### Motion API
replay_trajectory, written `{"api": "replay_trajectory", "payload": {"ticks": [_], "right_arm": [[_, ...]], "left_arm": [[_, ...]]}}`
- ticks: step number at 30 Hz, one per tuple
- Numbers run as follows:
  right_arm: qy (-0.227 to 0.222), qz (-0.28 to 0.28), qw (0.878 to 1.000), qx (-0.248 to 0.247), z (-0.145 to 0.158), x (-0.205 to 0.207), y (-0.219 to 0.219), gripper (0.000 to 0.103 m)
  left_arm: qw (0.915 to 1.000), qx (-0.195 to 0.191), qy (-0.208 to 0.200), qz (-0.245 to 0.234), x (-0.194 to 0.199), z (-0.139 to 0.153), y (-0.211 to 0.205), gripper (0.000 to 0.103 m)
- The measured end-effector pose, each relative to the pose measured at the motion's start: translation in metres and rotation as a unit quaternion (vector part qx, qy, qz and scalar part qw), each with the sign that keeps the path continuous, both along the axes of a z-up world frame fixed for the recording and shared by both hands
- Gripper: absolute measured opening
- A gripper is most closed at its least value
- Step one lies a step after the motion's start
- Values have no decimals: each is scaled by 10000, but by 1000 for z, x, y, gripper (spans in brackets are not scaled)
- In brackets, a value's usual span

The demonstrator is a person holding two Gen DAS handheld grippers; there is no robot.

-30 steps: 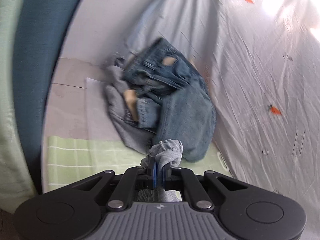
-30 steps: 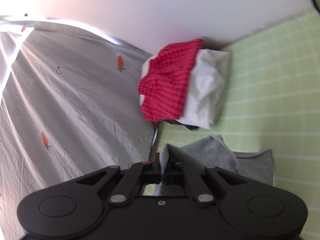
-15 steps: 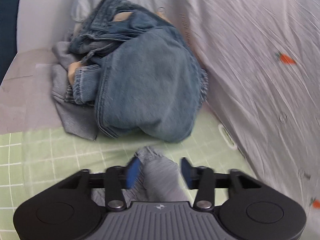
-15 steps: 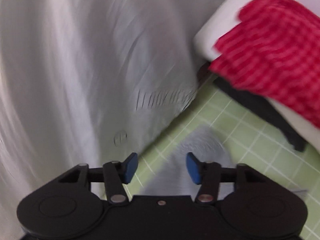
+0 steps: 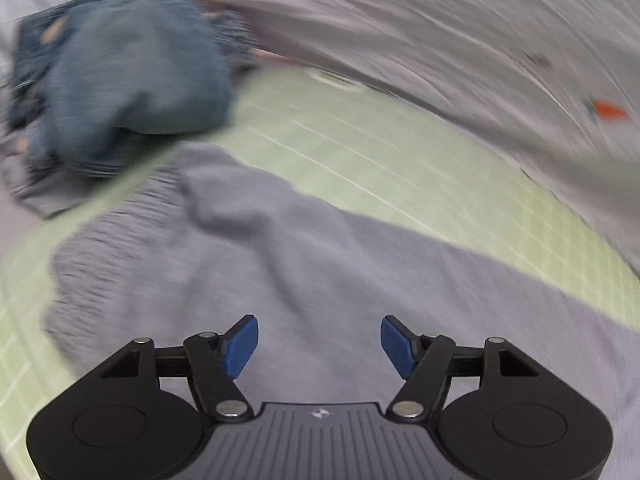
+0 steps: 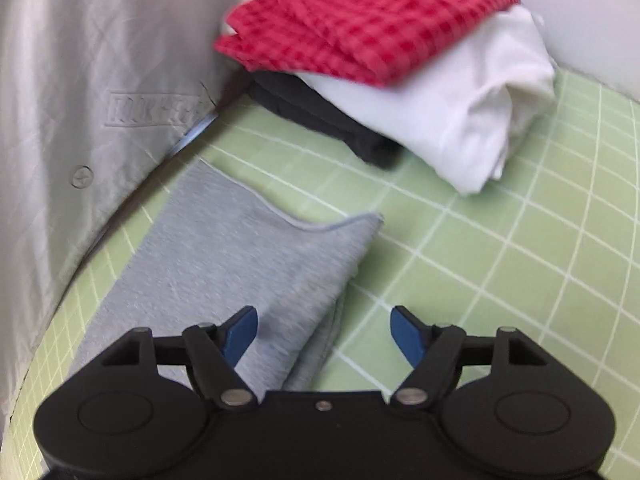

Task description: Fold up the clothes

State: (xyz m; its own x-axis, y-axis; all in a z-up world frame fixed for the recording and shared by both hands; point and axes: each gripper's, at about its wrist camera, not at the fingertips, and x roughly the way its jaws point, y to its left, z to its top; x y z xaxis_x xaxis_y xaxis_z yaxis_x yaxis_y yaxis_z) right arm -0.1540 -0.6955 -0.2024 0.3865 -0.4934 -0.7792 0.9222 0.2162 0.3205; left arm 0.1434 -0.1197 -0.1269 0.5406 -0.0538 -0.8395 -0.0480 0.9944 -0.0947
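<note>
A grey knit garment (image 5: 248,256) lies flat on the green checked mat (image 5: 380,152); the left wrist view is blurred by motion. My left gripper (image 5: 319,342) hangs just over it, jaws opening, blue pads apart with no cloth between them. In the right wrist view the grey garment (image 6: 224,256) lies folded on the mat (image 6: 500,264), its edge running under my right gripper (image 6: 324,334). That gripper's jaws are opening too, and its pads press on nothing.
A heap of blue jeans (image 5: 120,68) lies at the mat's far left. A folded stack stands at the far right: red checked cloth (image 6: 360,20) on white cloth (image 6: 472,108) on dark cloth (image 6: 320,112). Pale carrot-print sheeting (image 6: 72,92) borders the mat.
Both grippers held pinches of the grey garment a second ago. They have let go, opened wide and swung down over it; the garment now lies flat on the mat.
</note>
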Motion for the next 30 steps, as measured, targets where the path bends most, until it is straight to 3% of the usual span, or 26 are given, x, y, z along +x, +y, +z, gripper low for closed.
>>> {"api": "replay_trajectory", "payload": {"ticks": [2, 4, 6, 9, 12, 15, 18, 20, 22, 24, 26, 28, 30], "right_arm": [[-64, 155, 9999, -44, 0, 1, 2, 64], [-178, 271, 9995, -28, -3, 6, -4, 46], [-256, 444, 9987, 47, -6, 11, -9, 4], [-541, 545, 9970, 74, 2, -1, -15, 4], [-998, 24, 9950, 56, 21, -44, -17, 3], [-564, -156, 9983, 17, 19, -71, -17, 3], [-99, -193, 9993, 289, 2, -83, -14, 5], [40, -237, 9996, 178, 3, -85, -4, 12], [200, -226, 9995, 58, 5, -83, 5, 31], [216, -133, 9997, 27, 7, -79, 11, 68], [382, 105, 9989, -236, 13, -73, 24, 88], [574, 370, 9962, -542, 19, -66, 38, 100], [835, 691, 9898, -923, 24, -55, 55, 103]], "left_arm": [[9996, 59, 47, -271, -4, -5, -18, 69], [9988, 136, 117, -460, -9, -13, -29, 70], [9978, 203, 207, -601, -14, -23, -37, 70], [9974, 143, 388, -591, -25, -35, -35, 71], [9960, 166, 273, -829, -41, -35, -32, 74], [9912, 153, 284, -1286, -55, -34, -38, 75], [9849, 423, 294, -1651, -66, -34, -48, 78], [9827, 552, 297, -1743, -69, -34, -52, 78], [9842, 454, 276, -1690, -71, -33, -47, 78], [9880, 243, 200, -1513, -71, -30, -38, 78], [9911, 100, 126, -1323, -73, -26, -28, 78], [9940, 64, 3, -1096, -77, -22, -18, 81], [9966, -39, -71, -816, -77, -19, -4, 83]]}}
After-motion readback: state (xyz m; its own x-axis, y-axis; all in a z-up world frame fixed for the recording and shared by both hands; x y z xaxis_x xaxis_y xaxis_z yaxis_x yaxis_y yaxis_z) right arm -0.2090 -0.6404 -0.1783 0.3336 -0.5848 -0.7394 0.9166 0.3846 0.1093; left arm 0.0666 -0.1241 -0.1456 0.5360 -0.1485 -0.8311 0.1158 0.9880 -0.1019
